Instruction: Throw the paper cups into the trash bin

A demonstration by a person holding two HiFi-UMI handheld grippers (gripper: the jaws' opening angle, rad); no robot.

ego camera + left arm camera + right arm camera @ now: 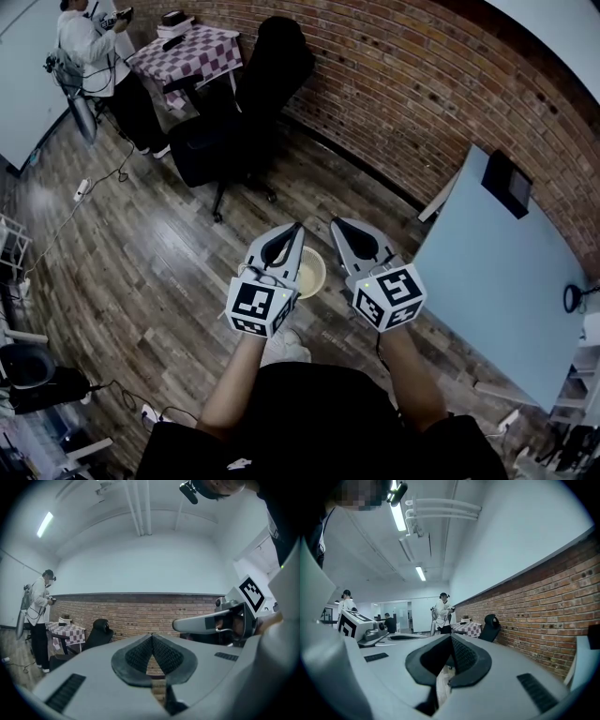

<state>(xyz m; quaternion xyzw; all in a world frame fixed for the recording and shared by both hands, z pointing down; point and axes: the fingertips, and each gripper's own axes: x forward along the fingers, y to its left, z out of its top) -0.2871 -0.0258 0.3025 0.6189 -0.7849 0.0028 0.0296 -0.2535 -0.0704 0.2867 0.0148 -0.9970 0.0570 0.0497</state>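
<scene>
Head view: both forearms (230,384) reach forward, left gripper (297,228) and right gripper (336,223) level, jaws pressed together; paper cup (313,272) between them, wooden floor (141,272) below, brick wall (403,84) beyond.

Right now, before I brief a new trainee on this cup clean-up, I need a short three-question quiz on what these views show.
1. True or false: the left gripper and the right gripper both have their jaws together.
2. What covers the far table? A) a checked cloth B) a striped cloth C) nothing
3. Fill in: in the head view the paper cup shows between the two grippers, partly hidden by the ____ one.
Key: 1 true; 2 A; 3 left.
</scene>
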